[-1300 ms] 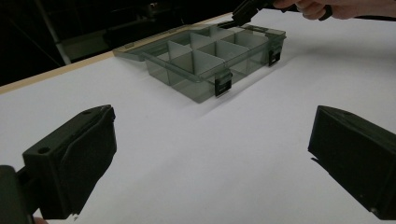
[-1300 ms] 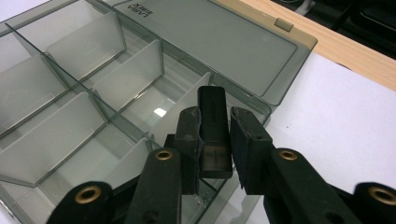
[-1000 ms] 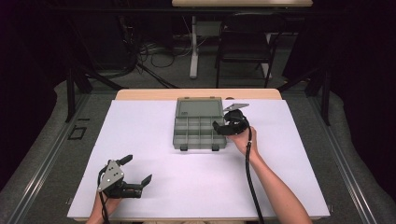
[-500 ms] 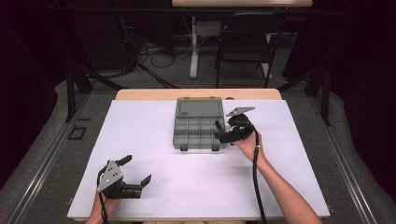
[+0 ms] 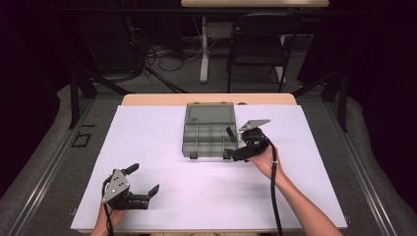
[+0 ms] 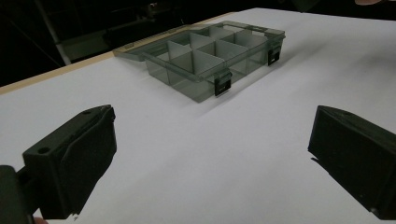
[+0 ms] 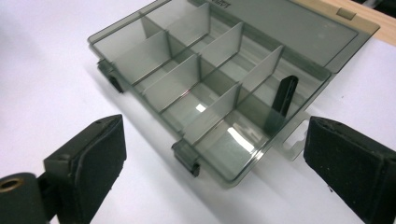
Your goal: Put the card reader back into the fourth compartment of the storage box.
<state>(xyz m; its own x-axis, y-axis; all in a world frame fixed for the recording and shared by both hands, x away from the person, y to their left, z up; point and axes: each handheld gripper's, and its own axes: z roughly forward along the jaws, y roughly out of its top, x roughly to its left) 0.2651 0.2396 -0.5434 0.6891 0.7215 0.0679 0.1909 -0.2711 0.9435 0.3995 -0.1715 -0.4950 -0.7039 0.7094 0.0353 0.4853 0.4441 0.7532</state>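
Here both claws gape: right claw (image 5: 231, 142) beside the open organizer box (image 5: 209, 132), left claw (image 5: 145, 179) well apart.

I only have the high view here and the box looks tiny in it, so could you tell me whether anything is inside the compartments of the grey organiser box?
Observer: In the right gripper view the compartments of the organiser box look empty; a black upright piece stands at its right end.
Operator: Thank you. Is the lid off or attached?
Observer: The clear lid lies open flat behind the tray; I cannot tell how it is joined.
Operator: And are the front latches visible?
Observer: Yes, two dark latches sit on the front wall in the left gripper view.
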